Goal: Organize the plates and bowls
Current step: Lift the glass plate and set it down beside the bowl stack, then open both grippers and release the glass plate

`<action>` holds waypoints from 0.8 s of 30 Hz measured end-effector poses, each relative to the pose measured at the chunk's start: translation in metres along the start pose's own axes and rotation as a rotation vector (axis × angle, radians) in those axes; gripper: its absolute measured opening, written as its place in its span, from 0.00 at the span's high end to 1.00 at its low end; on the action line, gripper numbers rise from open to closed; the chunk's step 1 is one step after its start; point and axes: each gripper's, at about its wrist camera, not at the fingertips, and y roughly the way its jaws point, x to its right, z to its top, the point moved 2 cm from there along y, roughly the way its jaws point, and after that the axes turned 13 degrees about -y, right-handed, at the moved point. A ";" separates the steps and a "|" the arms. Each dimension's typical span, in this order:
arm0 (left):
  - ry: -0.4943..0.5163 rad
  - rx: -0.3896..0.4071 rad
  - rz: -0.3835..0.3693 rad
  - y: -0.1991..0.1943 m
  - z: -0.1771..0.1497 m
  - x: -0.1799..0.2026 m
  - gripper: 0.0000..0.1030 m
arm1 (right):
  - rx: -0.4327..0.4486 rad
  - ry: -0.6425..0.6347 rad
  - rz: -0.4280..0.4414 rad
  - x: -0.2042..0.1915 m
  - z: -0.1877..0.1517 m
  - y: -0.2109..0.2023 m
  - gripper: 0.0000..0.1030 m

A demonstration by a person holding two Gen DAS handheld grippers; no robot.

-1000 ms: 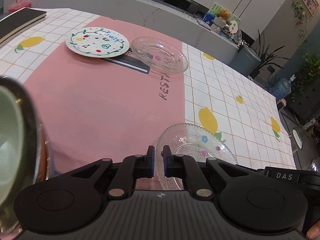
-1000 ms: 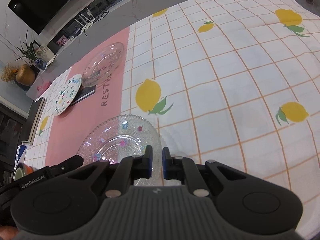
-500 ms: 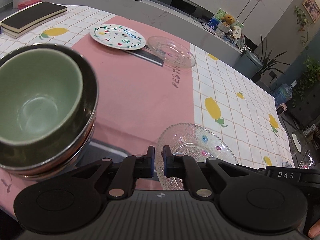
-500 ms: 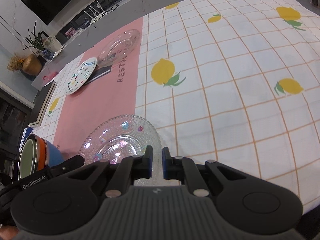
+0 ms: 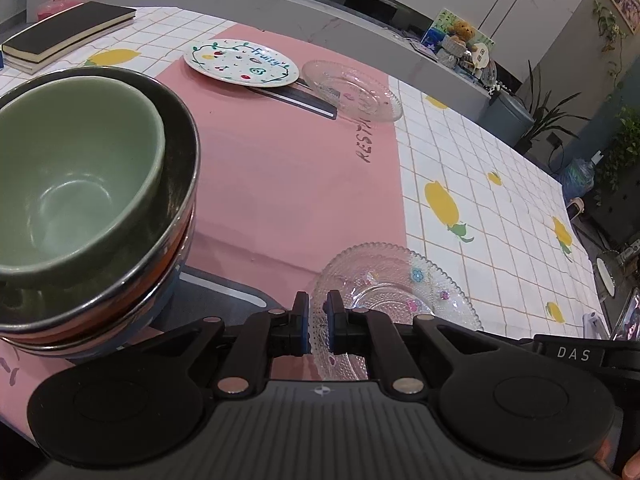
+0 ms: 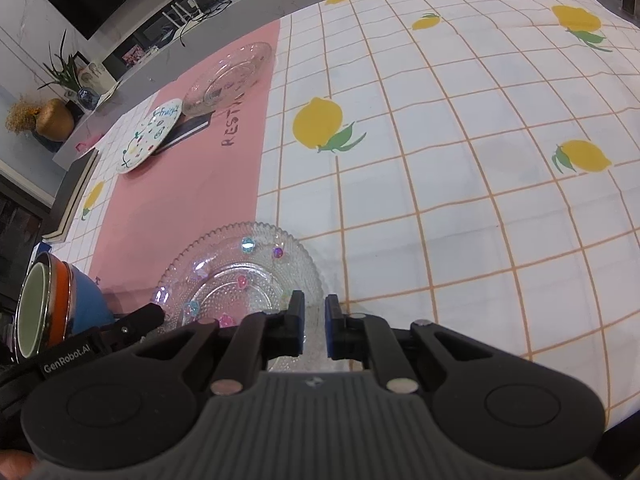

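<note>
Bowl stack (image 5: 88, 184) now nearer left gripper (image 5: 318, 322); beaded glass plate (image 5: 394, 288) directly ahead.

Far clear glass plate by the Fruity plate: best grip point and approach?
Take the clear glass plate by its thin rim, on the edge facing the lemon cloth. Its other side overlaps a dark flat book beside the Fruity plate, so it sits tilted; that edge looks clear for one tong underneath.

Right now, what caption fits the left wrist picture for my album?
Left tool pinches a beaded clear glass plate beside stacked bowls.
</note>
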 end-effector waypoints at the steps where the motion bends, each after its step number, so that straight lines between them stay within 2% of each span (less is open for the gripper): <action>1: -0.005 -0.001 0.002 0.000 0.000 -0.001 0.90 | -0.003 -0.001 0.001 0.000 0.000 0.001 0.92; 12: 0.031 -0.010 0.044 0.003 -0.005 0.001 0.87 | -0.007 -0.047 -0.026 -0.009 0.000 0.003 0.90; 16: 0.060 -0.002 0.062 0.002 -0.005 0.005 0.86 | 0.003 -0.069 -0.034 -0.013 -0.001 0.000 0.85; 19: 0.074 0.030 0.057 -0.005 -0.004 0.008 0.78 | 0.026 -0.097 -0.043 -0.018 -0.002 -0.007 0.75; 24: 0.099 0.076 0.048 -0.019 0.000 0.017 0.74 | 0.054 -0.122 -0.047 -0.025 0.002 -0.017 0.71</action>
